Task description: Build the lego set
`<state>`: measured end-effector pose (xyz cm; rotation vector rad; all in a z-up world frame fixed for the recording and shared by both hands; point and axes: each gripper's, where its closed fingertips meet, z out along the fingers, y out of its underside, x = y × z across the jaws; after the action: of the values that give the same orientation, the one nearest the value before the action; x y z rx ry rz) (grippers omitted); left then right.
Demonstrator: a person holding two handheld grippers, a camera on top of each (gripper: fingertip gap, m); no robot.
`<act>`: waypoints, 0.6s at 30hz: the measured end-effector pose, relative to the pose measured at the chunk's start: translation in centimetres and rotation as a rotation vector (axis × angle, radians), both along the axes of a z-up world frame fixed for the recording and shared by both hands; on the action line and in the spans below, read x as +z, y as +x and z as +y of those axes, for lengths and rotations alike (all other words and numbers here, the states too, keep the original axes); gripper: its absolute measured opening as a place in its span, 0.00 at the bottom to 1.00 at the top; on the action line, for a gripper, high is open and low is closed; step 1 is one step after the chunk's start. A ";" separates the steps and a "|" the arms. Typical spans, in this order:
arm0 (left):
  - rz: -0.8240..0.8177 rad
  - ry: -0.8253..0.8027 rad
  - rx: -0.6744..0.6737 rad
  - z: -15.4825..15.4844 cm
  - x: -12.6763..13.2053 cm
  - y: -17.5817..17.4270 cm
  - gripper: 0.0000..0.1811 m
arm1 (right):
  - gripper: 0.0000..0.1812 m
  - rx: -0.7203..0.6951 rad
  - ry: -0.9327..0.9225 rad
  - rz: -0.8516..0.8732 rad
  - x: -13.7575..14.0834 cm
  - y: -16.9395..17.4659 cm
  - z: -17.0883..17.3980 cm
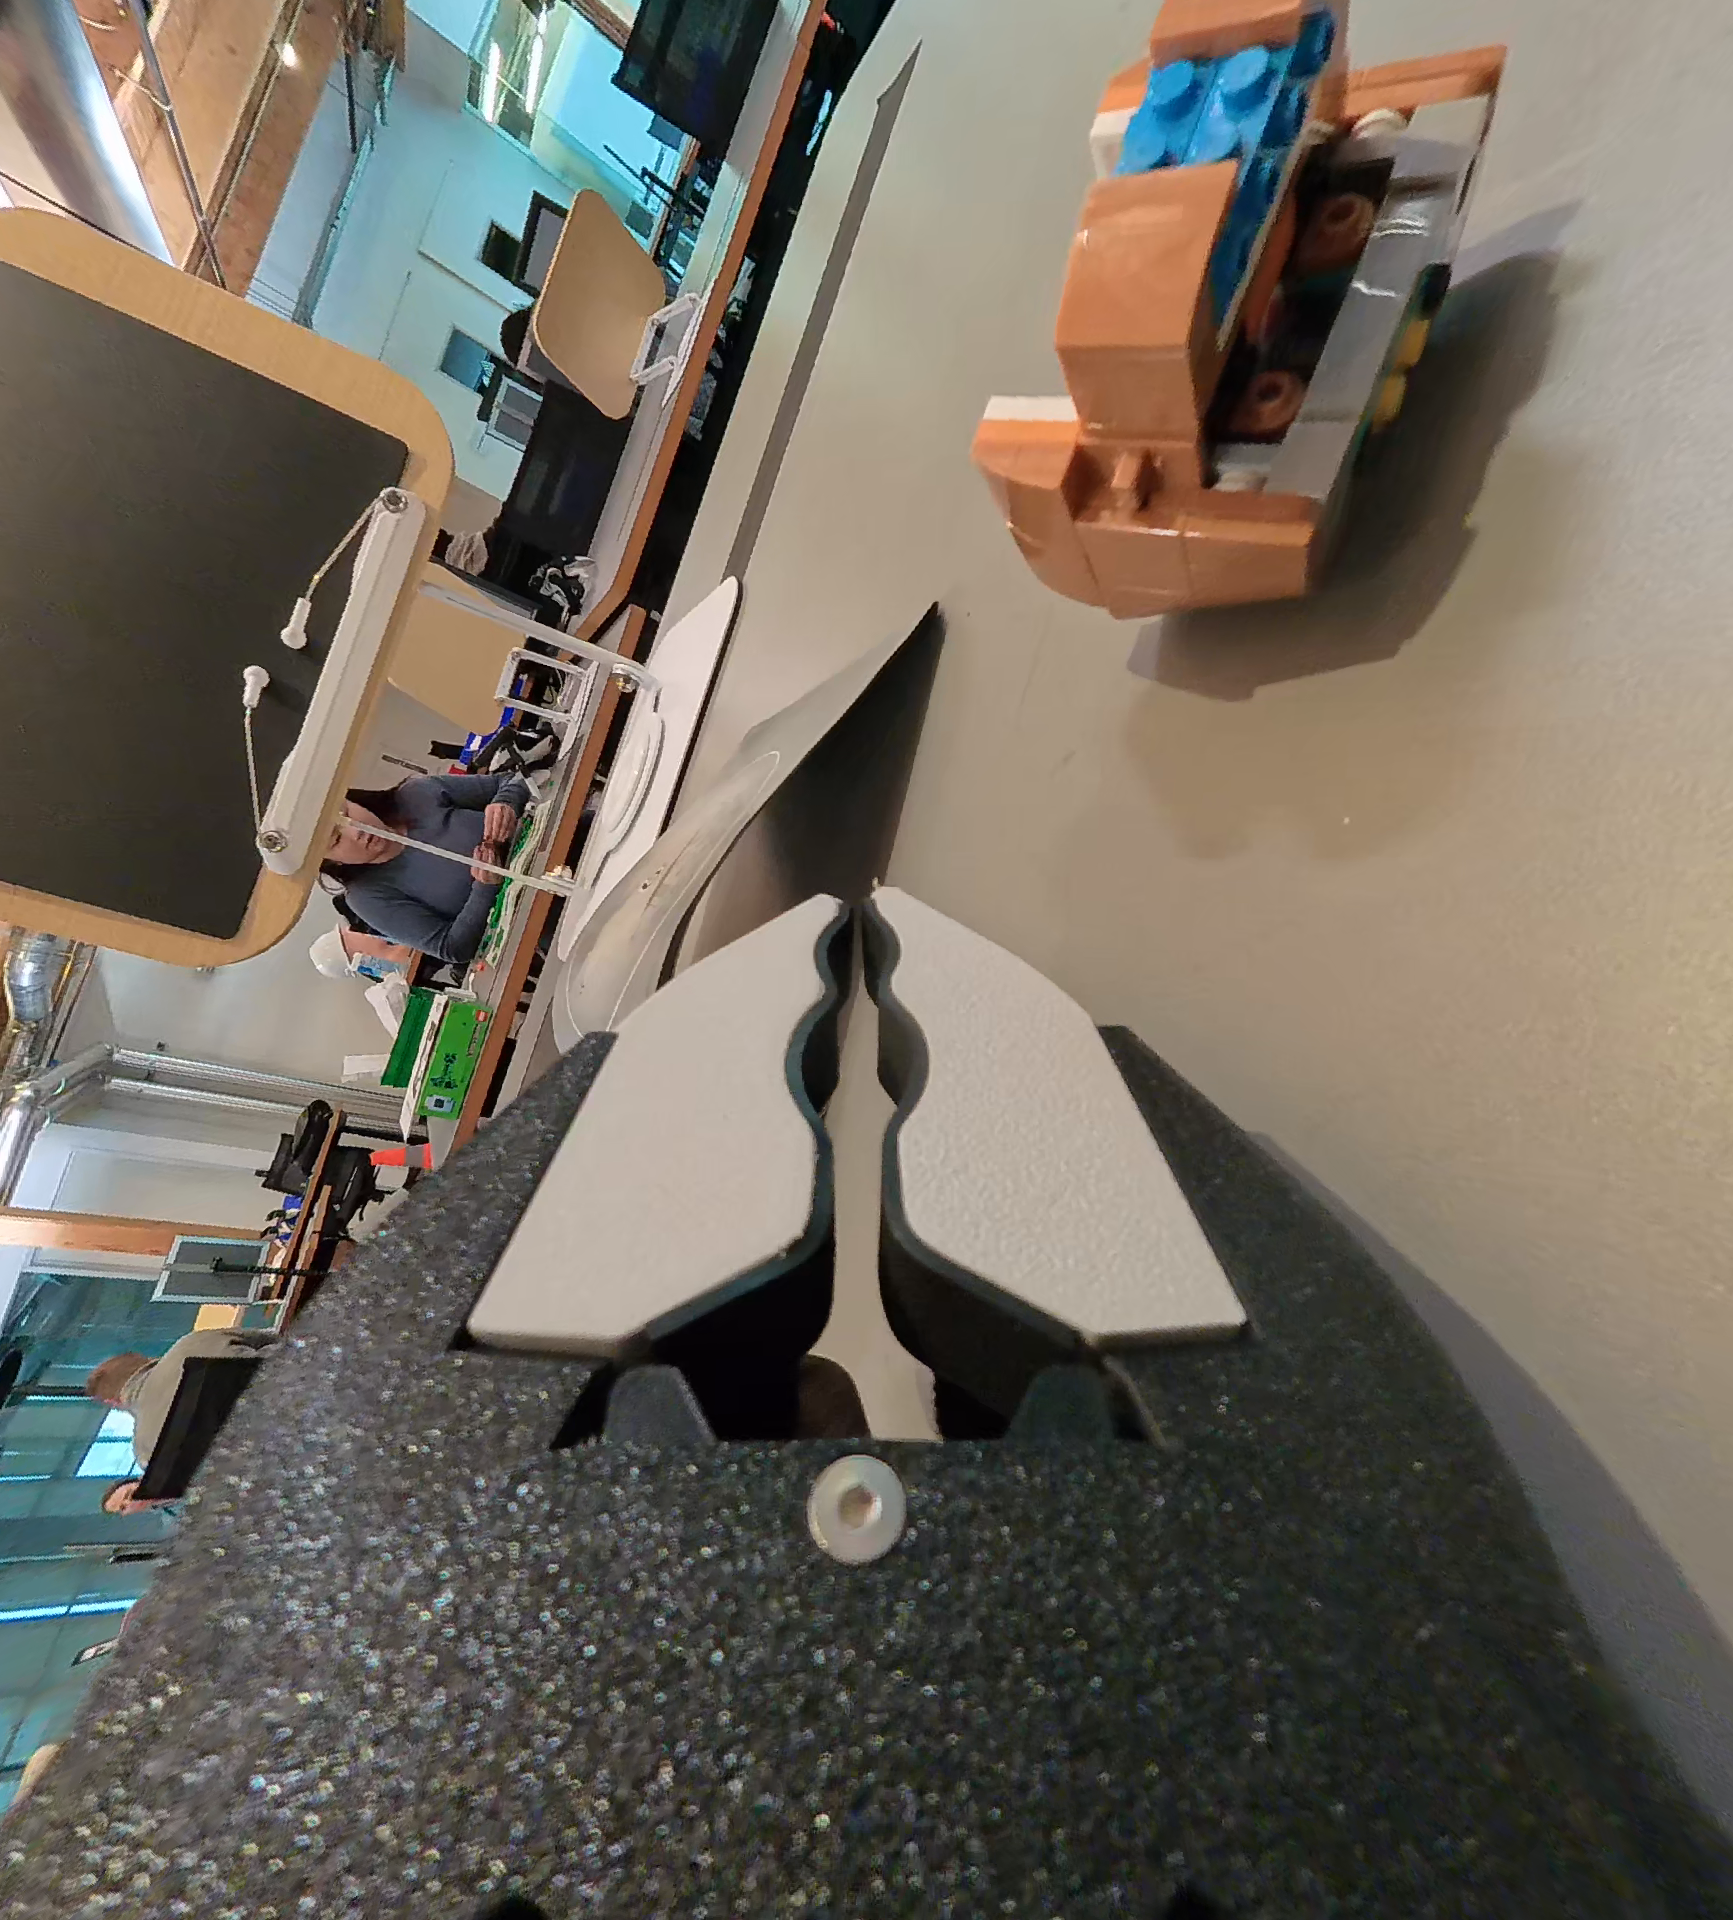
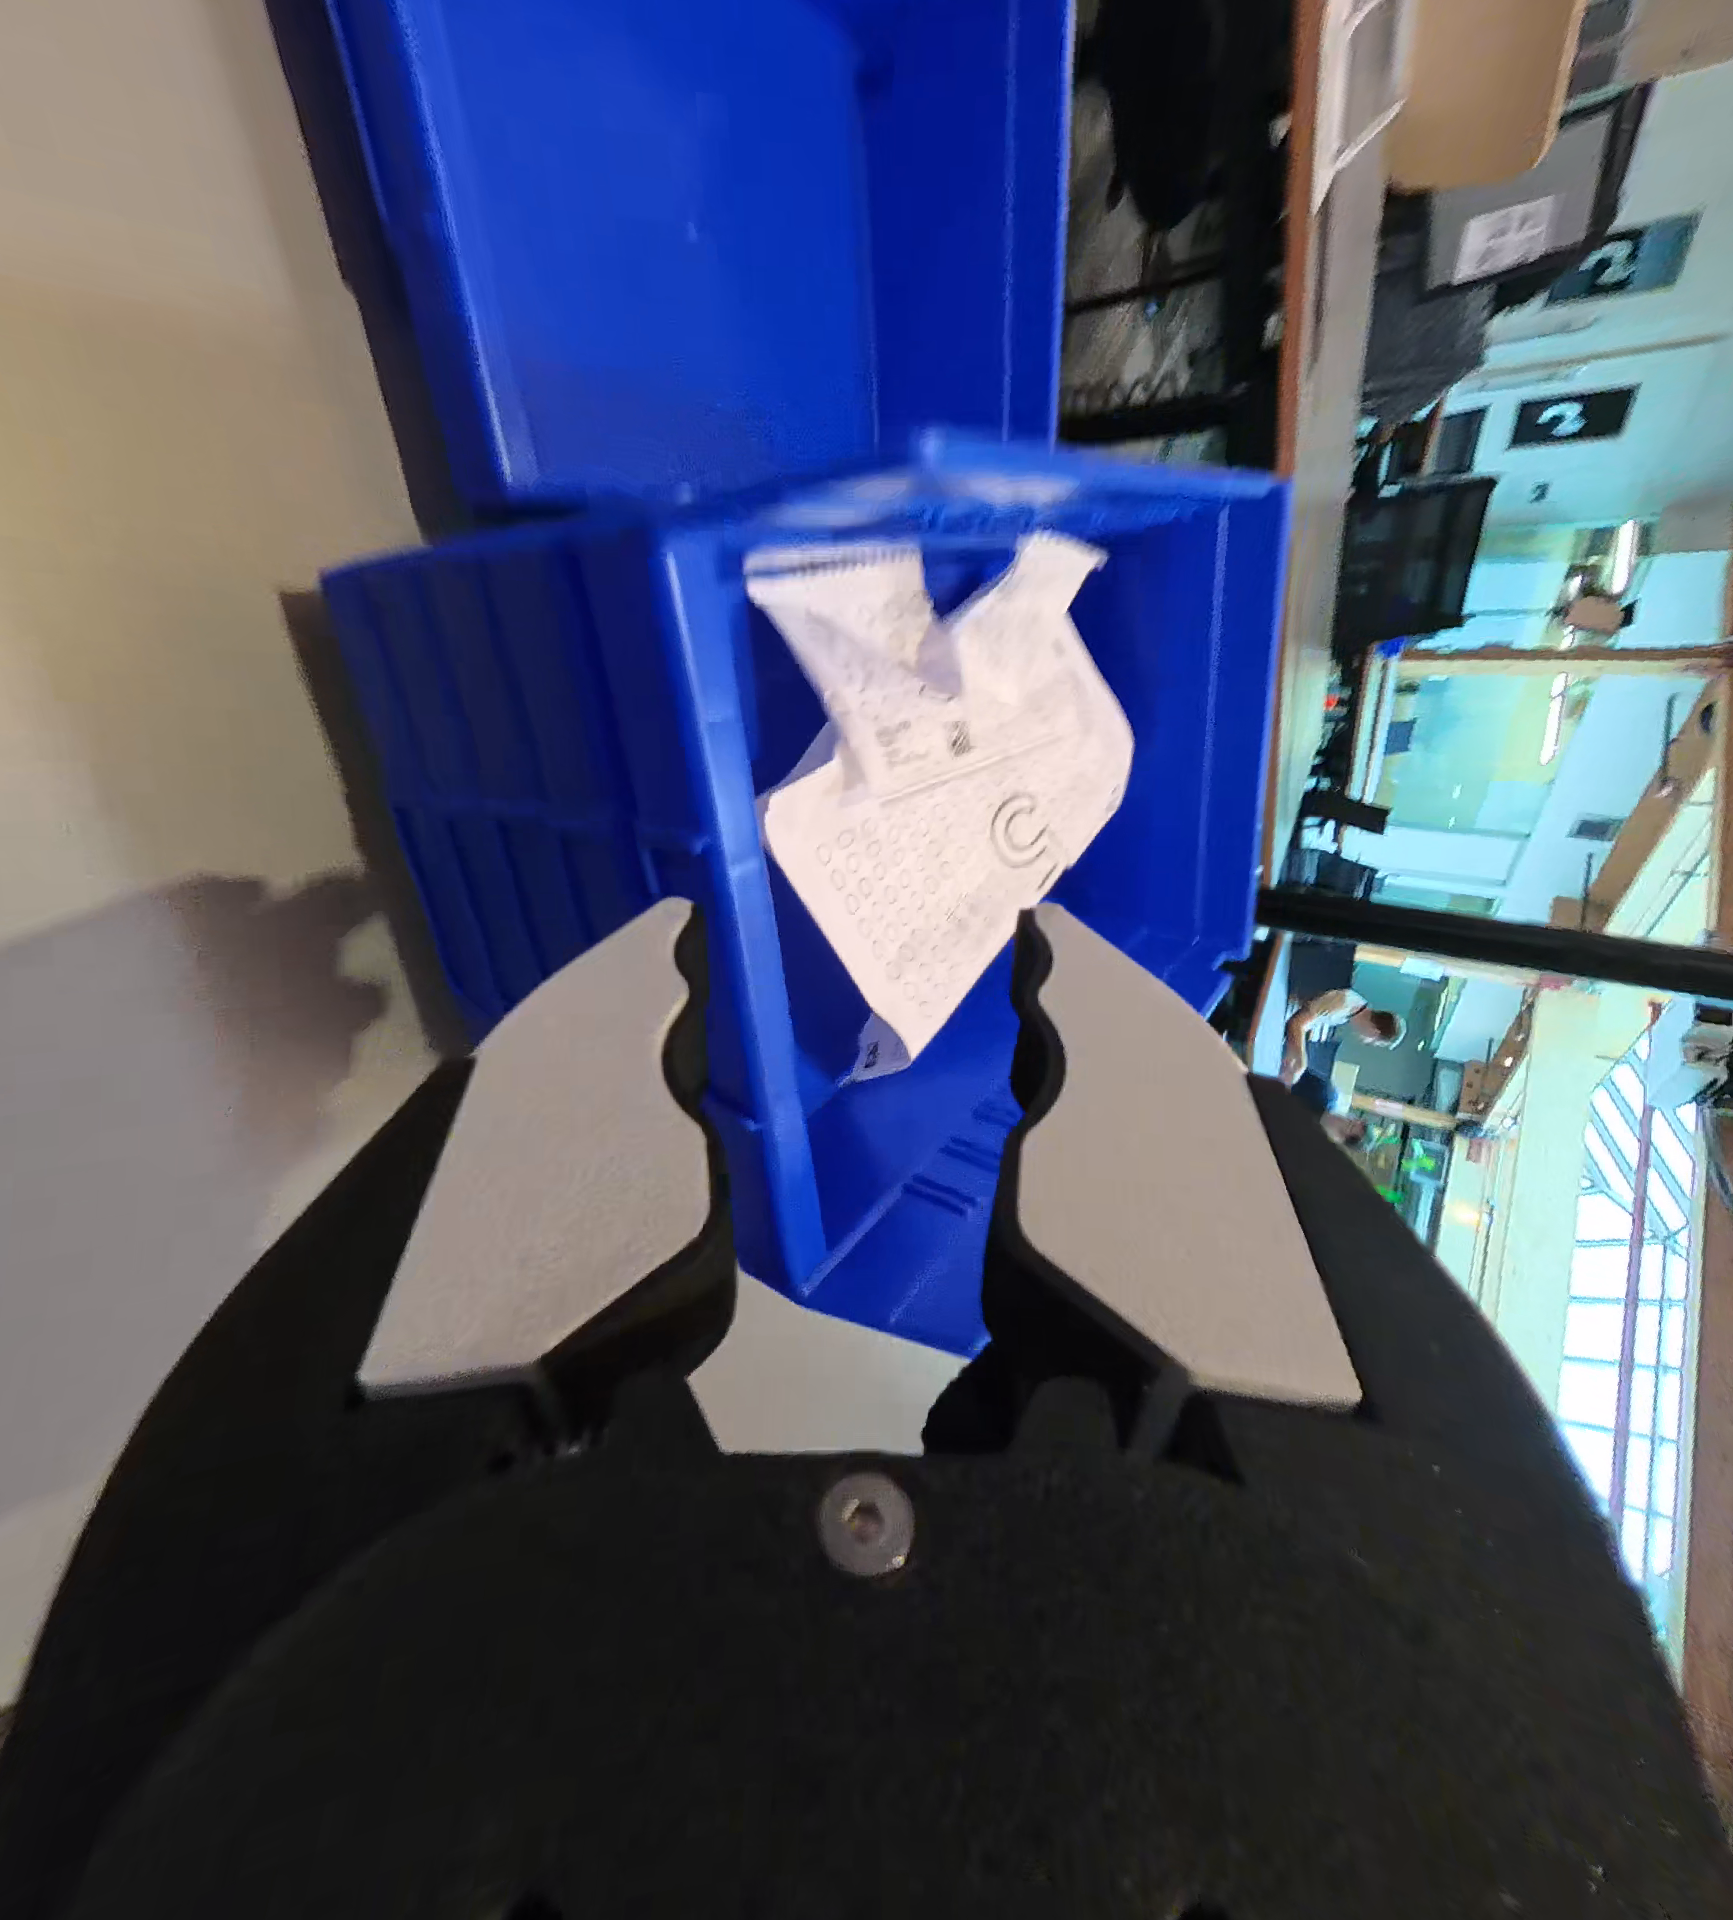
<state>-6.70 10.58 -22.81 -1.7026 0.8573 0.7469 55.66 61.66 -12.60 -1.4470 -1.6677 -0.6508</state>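
Left hand-held gripper (image 1: 858,914): fingers drawn together with only a thin slit between them, holding nothing, poised over the pale surface (image 1: 1464,1039). Lego model (image 1: 1246,343): brown bricks with blue studded pieces, resting on the surface well beyond the fingertips, up and to the right. Right hand-held gripper (image 2: 857,920): fingers spread apart, straddling the near wall of a blue bin (image 2: 727,852). White paper bag (image 2: 935,790): crumpled, inside the bin, just beyond the fingertips.
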 end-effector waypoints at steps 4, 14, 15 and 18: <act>-0.002 -0.004 0.000 0.0 -0.1 0.0 0.01 | 0.29 0.118 -0.001 0.018 1.3 -5.2 -2.2; 0.011 0.001 0.005 -0.1 0.0 -0.1 0.01 | 0.29 0.211 -0.142 -0.147 -3.5 -16.3 -1.4; 0.010 0.002 0.005 -0.1 0.0 -0.1 0.01 | 0.29 0.196 -0.168 -0.179 -4.6 -16.7 -1.0; 0.005 0.003 0.006 -0.1 0.1 -0.1 0.01 | 0.30 0.147 -0.221 -0.281 -8.0 -17.3 0.3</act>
<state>-6.82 10.48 -22.73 -1.7024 0.8543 0.7564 38.35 61.96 -20.57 -1.4162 -2.0993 -0.6241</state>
